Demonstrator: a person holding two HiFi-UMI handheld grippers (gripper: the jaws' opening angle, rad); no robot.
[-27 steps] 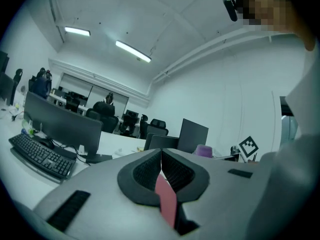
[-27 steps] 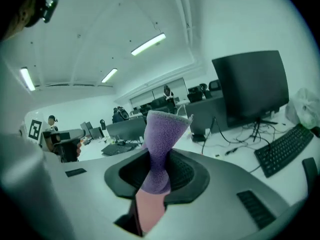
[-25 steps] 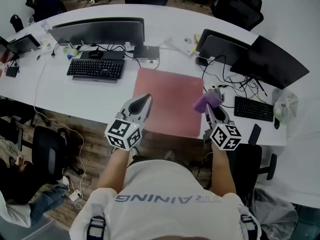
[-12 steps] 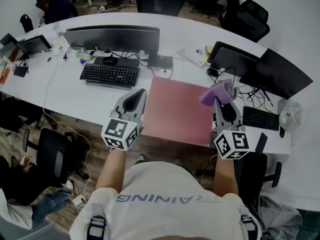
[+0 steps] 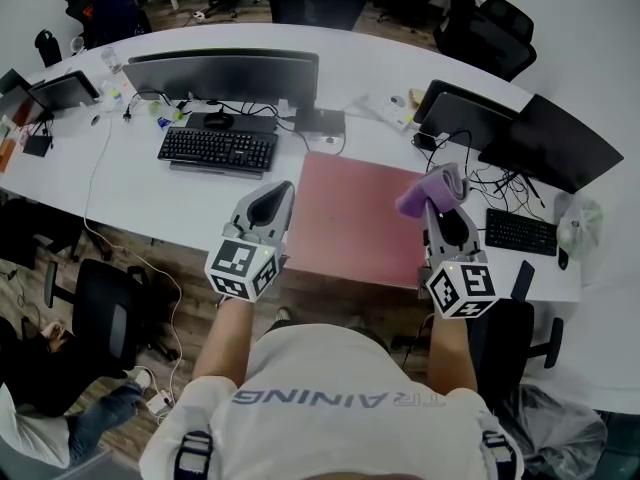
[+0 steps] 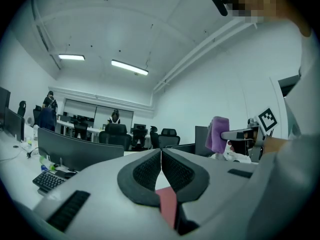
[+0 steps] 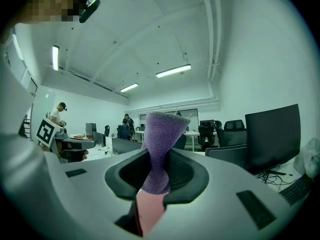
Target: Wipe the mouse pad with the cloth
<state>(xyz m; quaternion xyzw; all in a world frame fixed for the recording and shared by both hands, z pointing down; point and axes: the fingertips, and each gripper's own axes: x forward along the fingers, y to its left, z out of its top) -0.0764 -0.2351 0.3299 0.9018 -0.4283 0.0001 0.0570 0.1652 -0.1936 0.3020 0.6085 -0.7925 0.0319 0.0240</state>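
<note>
Purple fleecy cloth [image 7: 160, 144] fills the middle of the right gripper view. It is bunched into a thick roll and pinched between the jaws of the right gripper [image 7: 158, 180], with its top standing above their tips. The head view shows only the cloth's rounded end [image 5: 433, 188] at the tip of that gripper [image 5: 438, 204], over the right edge of the mouse pad [image 5: 350, 218].

The left gripper view settles what the head view leaves unclear. The jaws of the left gripper [image 6: 161, 168] are pressed together with nothing between them. That view also shows the cloth [image 6: 218, 134] from the side, hanging off to the right.

In each gripper view the pad is a mere reddish sliver [image 6: 168, 205] below the jaws. From the head it shows almost whole: a large, flat, dull-red square with rounded corners, lying at the near edge of the white tabletop [image 5: 130, 183]. The left gripper [image 5: 279, 194] hovers by its left edge.

Farther back lie a black keyboard [image 5: 217, 150] and a wide monitor [image 5: 225, 73]. More dark monitors [image 5: 550, 148] stand to the right.
</note>
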